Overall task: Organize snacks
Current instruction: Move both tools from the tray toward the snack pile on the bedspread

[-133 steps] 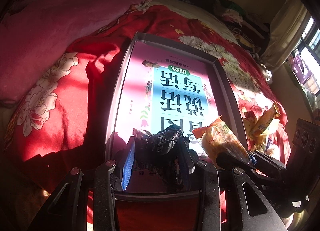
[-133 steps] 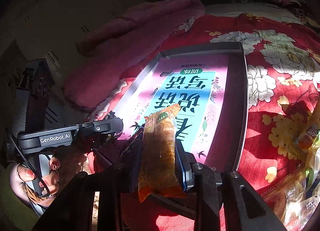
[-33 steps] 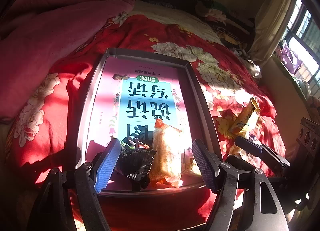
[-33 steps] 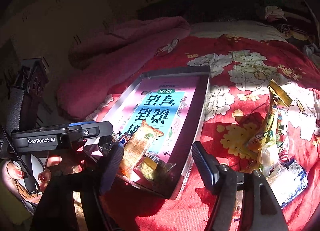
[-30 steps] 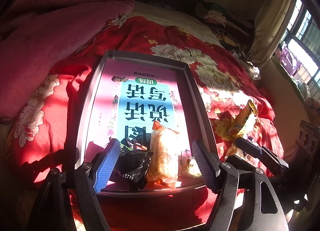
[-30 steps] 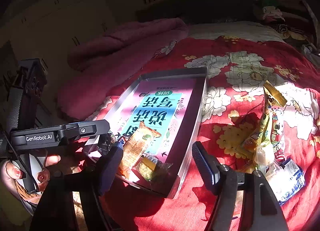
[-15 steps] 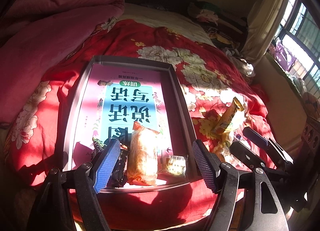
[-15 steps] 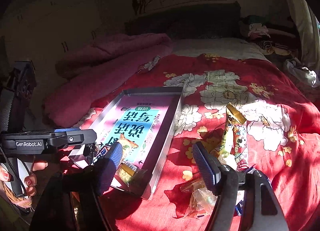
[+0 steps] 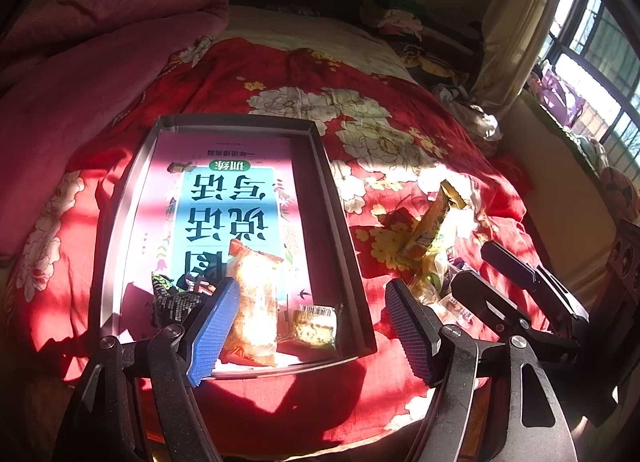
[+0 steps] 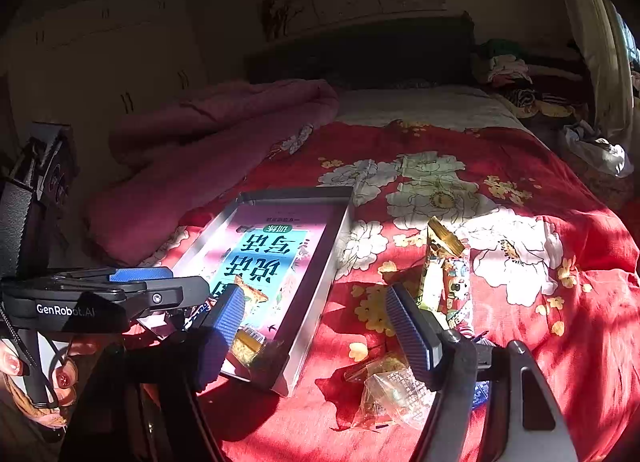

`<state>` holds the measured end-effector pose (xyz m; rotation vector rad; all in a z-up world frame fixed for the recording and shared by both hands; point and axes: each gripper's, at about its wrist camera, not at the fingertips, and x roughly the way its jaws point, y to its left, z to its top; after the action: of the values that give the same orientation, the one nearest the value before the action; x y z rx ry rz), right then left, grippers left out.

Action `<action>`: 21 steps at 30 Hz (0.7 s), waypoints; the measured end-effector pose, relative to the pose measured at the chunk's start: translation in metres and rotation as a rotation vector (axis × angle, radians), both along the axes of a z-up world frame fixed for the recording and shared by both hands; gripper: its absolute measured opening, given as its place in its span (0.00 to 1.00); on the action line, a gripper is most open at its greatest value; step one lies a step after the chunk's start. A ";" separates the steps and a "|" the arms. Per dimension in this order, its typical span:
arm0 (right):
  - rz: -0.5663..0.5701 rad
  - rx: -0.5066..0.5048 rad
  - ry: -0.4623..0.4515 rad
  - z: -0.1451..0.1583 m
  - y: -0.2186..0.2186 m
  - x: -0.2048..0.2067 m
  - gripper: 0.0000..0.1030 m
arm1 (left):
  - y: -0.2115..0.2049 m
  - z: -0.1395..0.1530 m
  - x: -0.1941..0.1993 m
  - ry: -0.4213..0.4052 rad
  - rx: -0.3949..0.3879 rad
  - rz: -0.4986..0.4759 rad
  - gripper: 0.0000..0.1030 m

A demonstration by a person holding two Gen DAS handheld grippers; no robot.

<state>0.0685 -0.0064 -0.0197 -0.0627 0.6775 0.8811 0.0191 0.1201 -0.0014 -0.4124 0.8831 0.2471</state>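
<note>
A grey tray (image 9: 334, 198) lies on a red floral bedspread (image 9: 400, 134), lined with a pink and blue printed sheet (image 9: 228, 198). Three snacks sit in a row along the tray's 6 o'clock edge: a dark packet (image 9: 176, 302) at the 8 o'clock corner, an orange packet (image 9: 254, 302) in the middle, and a small green-and-yellow wrapped sweet (image 9: 314, 322) towards 5 o'clock.

The left gripper (image 9: 312, 326) hangs above this end of the tray with its blue pads wide apart and nothing between them; the snacks lie loose on the tray below.

Off the tray at its 3 o'clock side, a loose pile of snacks (image 10: 444, 282) rests on the bedspread, a tall yellow packet (image 9: 434, 222) standing up out of it, with a clear wrapper (image 10: 390, 394) at the pile's 6 o'clock end.

The right gripper (image 10: 316, 326) is above the bedspread between the tray's corner and that pile, its jaws wide and empty. In its view, a hand (image 10: 36, 378) at 8 o'clock holds the left gripper's handle. A pink quilt (image 9: 80, 62) is bunched at 10 o'clock from the tray.
</note>
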 end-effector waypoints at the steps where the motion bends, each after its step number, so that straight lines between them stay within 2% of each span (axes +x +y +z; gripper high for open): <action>1: -0.002 0.000 0.005 0.000 -0.002 0.001 0.71 | -0.002 0.000 0.001 0.001 0.000 -0.004 0.74; 21: -0.218 0.038 0.106 -0.012 -0.069 0.034 0.71 | -0.043 -0.006 0.030 0.029 -0.011 -0.117 0.74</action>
<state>0.1021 -0.0759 -0.0315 0.0914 0.7508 0.6909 0.0488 0.0773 -0.0075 -0.3663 0.9336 0.1407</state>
